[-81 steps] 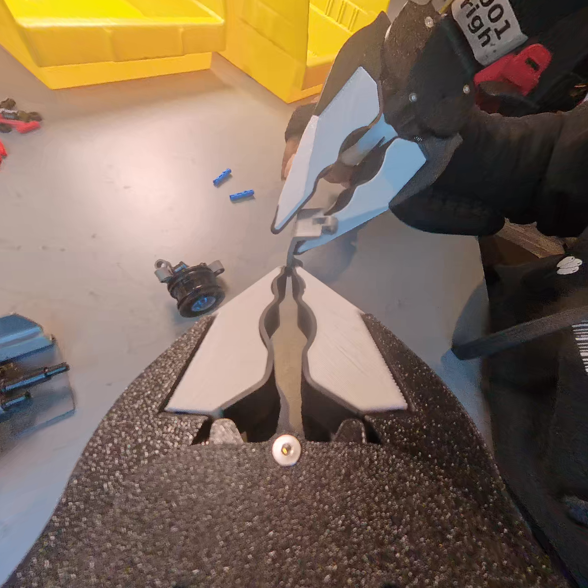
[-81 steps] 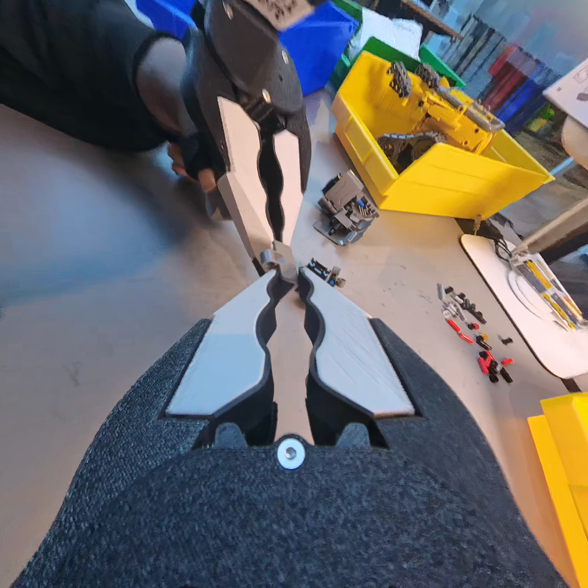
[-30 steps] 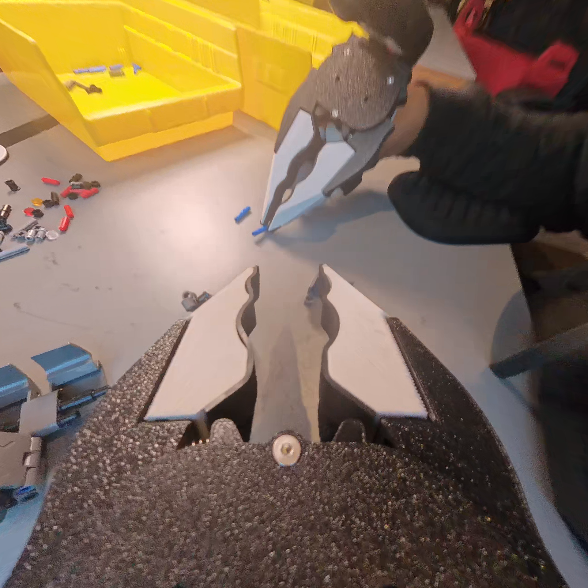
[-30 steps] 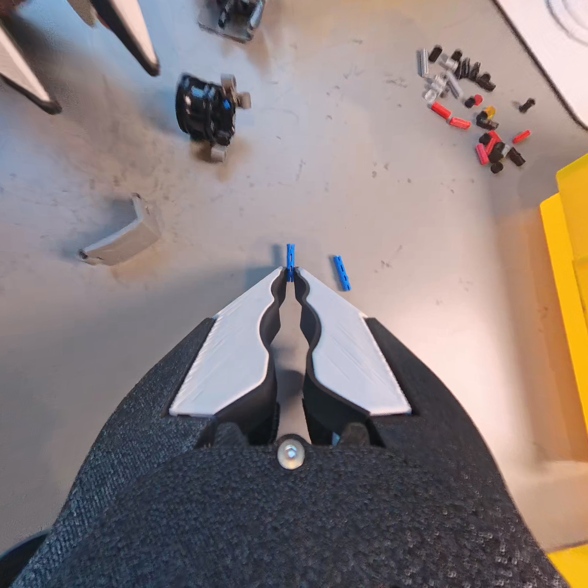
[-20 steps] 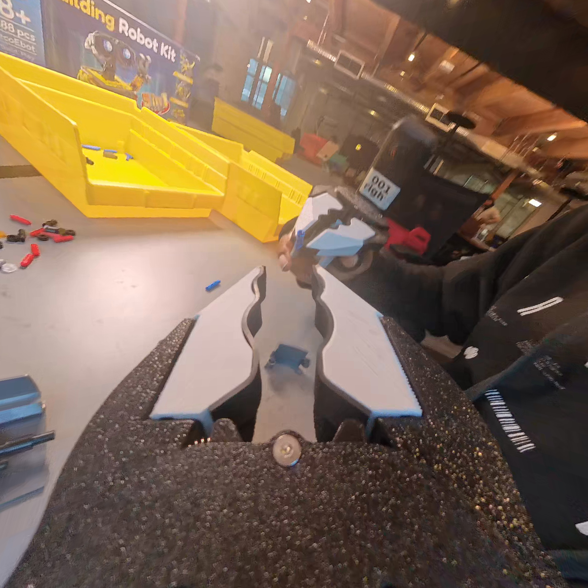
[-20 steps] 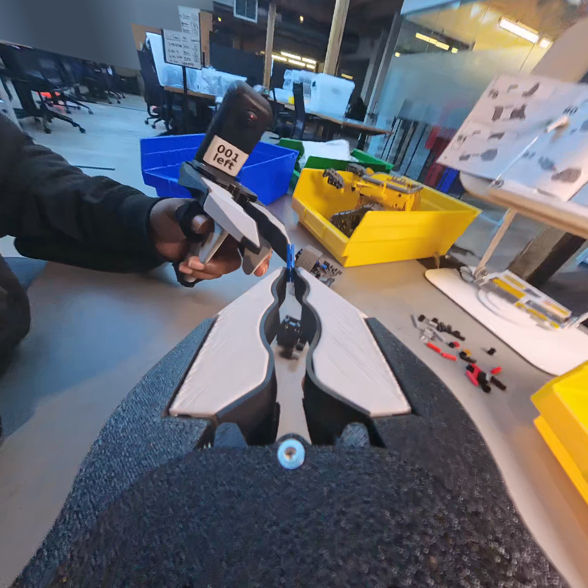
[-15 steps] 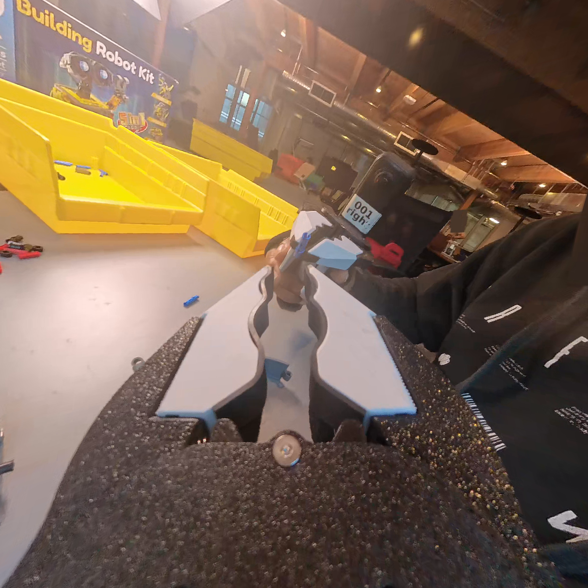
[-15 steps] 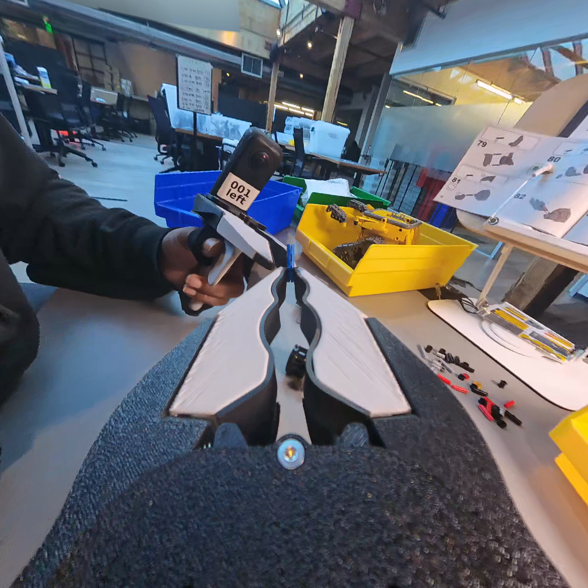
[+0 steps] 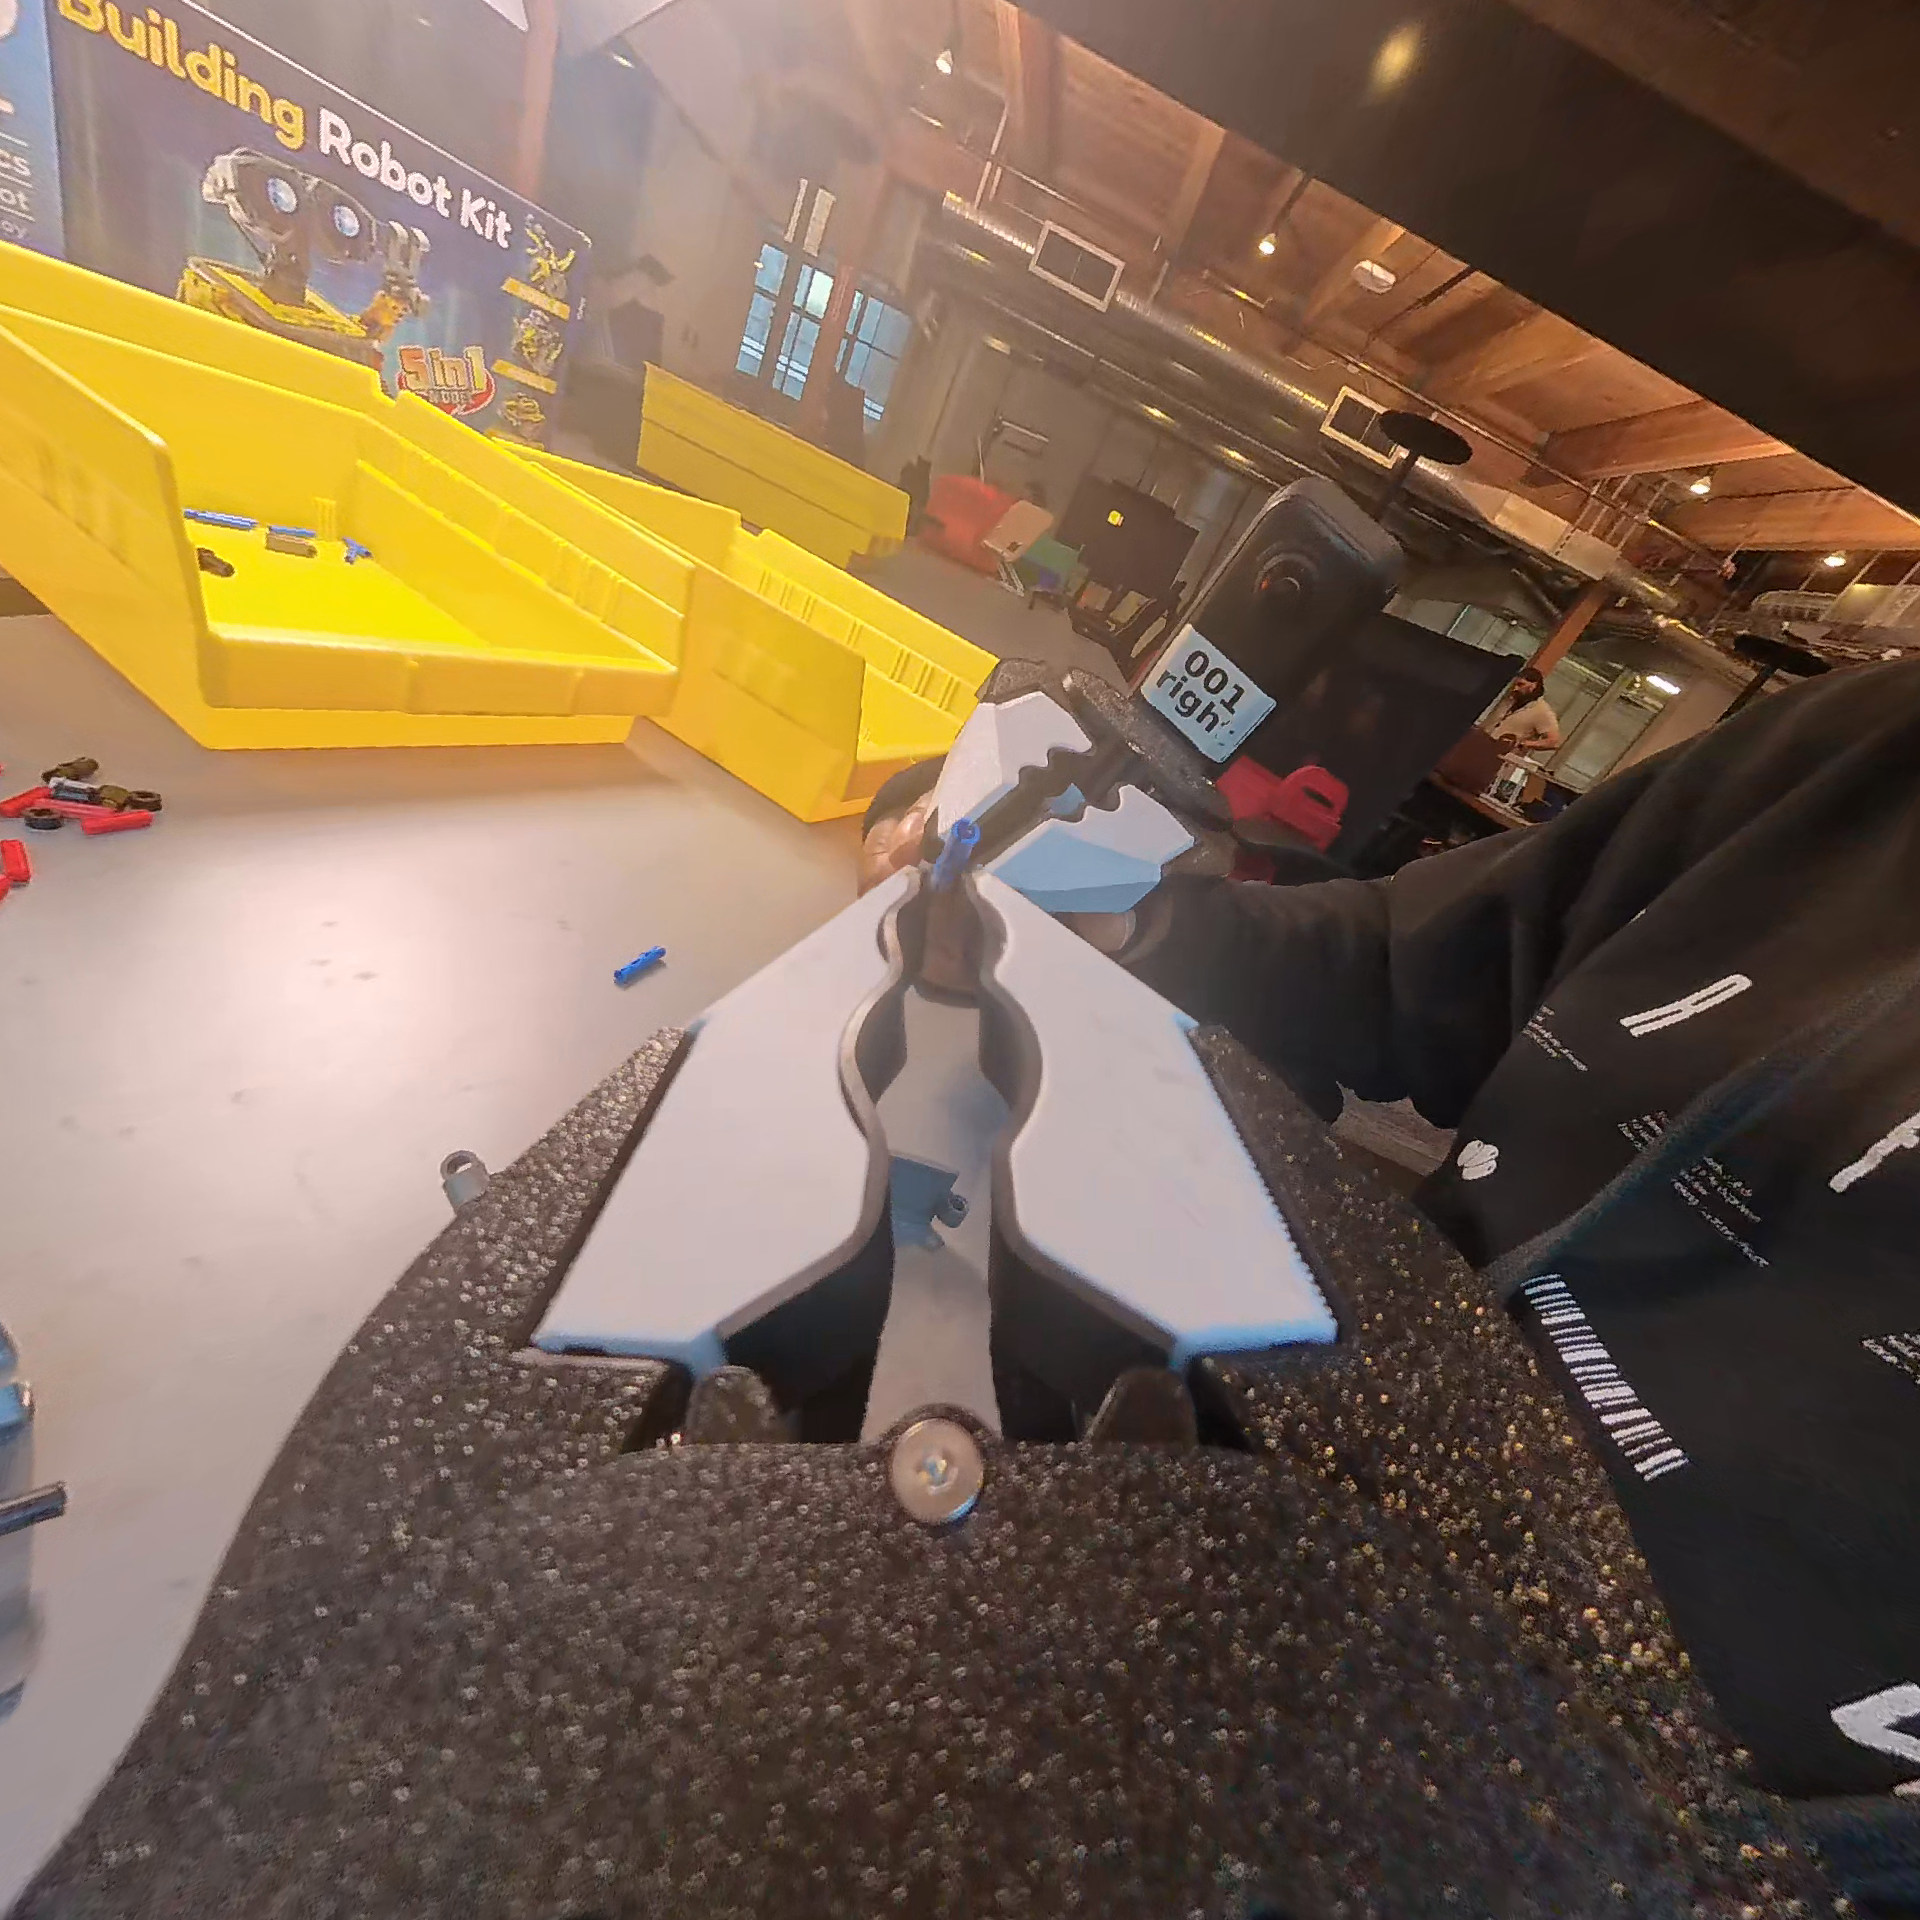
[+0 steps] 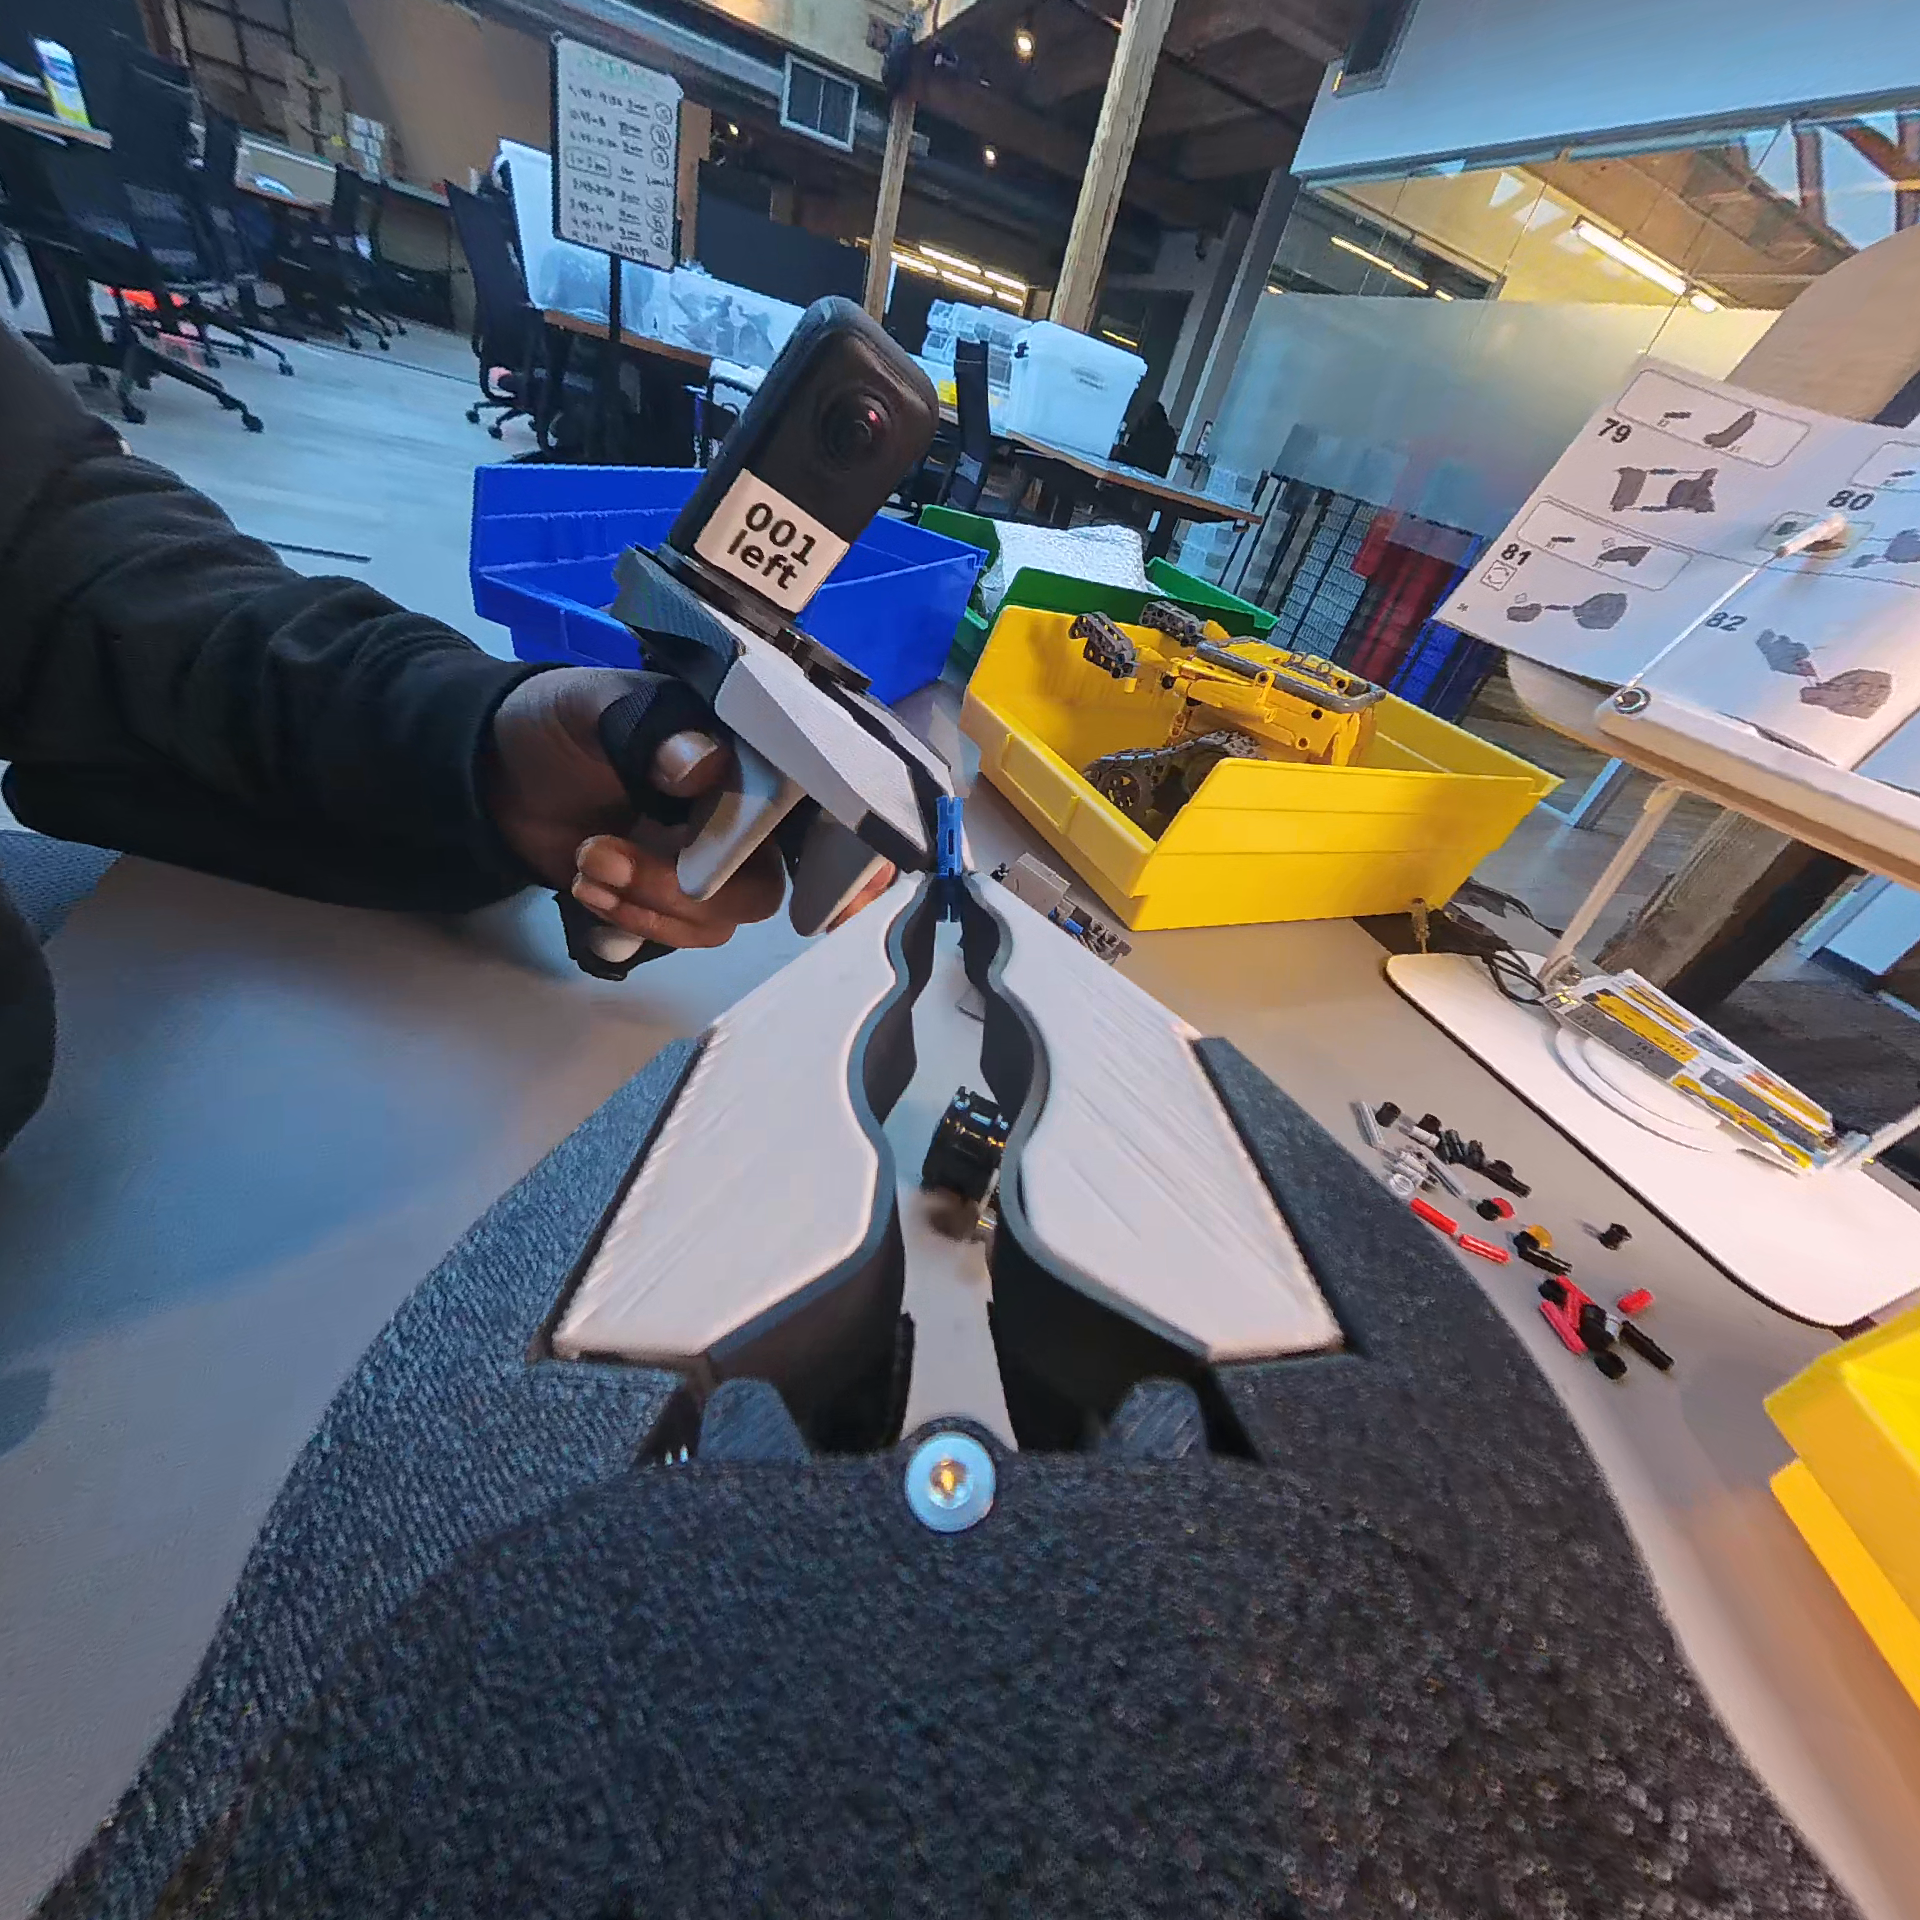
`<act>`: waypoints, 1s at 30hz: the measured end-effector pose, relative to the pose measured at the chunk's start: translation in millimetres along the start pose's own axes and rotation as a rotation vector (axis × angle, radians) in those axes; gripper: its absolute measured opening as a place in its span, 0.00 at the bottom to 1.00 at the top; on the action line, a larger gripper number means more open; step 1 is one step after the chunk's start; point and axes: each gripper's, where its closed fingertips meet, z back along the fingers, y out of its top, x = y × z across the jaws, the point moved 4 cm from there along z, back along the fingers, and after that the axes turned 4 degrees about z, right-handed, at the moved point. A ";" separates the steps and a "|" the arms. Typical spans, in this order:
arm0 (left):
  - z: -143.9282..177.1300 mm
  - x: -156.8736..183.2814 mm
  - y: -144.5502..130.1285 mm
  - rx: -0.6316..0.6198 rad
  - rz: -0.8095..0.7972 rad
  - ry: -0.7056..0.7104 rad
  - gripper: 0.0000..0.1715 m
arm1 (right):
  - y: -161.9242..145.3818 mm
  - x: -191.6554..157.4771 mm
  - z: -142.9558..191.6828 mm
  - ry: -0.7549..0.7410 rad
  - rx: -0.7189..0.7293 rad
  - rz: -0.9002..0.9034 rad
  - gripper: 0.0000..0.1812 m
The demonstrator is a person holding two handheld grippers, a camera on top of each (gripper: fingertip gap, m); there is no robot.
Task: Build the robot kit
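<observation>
A small blue pin (image 10: 947, 844) stands pinched upright in the tips of the right hand-held gripper (image 10: 948, 896), raised above the grey bench (image 10: 312, 1091); the left hand-held gripper (image 9: 943, 891) has its tips nearly together right at that pin, though whether it grips the pin is hard to tell; a second blue pin (image 9: 638, 965) lies on the bench nearby; yellow bins (image 9: 436, 665) sit beyond.

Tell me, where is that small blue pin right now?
The blue pin is pinched upright at the tips of the right tool, raised above the grey table. The left tool closes in around its tip, with the yellow bin behind.
</observation>
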 end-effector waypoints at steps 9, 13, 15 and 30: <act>-0.5 -0.2 -3.3 -0.037 -0.018 0.006 0.02 | -4.6 -6.0 -3.1 0.019 -0.041 0.035 0.03; 0.4 -5.2 -10.0 -0.113 -0.060 0.051 0.02 | -13.8 -8.9 -5.0 0.040 -0.104 0.059 0.03; 0.7 -7.7 -14.5 -0.157 -0.091 0.077 0.02 | -19.2 -11.9 -5.7 0.058 -0.146 0.091 0.05; -5.9 -10.8 -59.7 -0.529 -0.443 0.196 0.02 | -31.1 -24.8 7.6 0.253 -0.259 0.046 0.09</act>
